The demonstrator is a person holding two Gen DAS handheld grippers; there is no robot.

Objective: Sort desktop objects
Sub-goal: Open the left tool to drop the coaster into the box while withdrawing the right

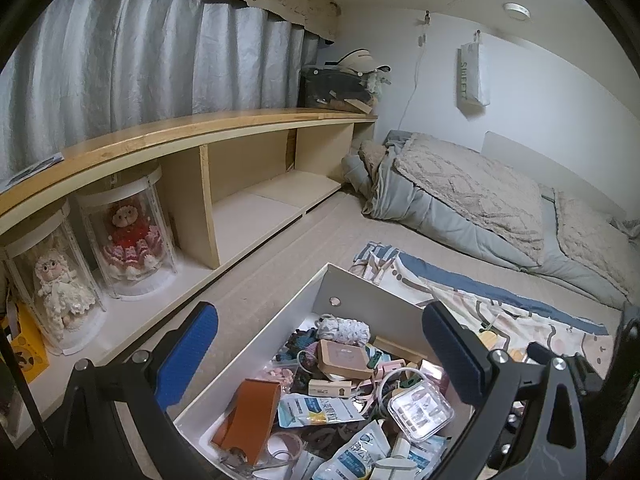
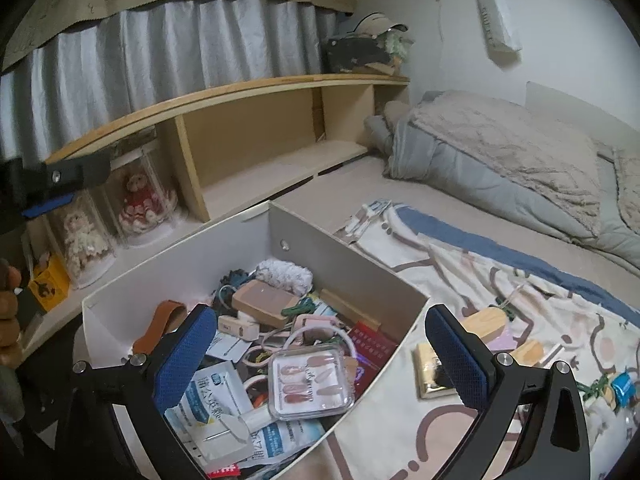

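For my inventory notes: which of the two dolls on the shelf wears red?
The doll in the red dress, standing farther along the shelf; the nearer doll is cream-white.

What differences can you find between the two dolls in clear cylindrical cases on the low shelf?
The red-dressed doll in its clear case wears red and pink ruffles; the cream-dressed doll in its clear case is pale all over. The red one sits farther back along the wooden shelf, next to a divider; the cream one sits nearer the camera beside a yellow box. Both stand upright under white lids.
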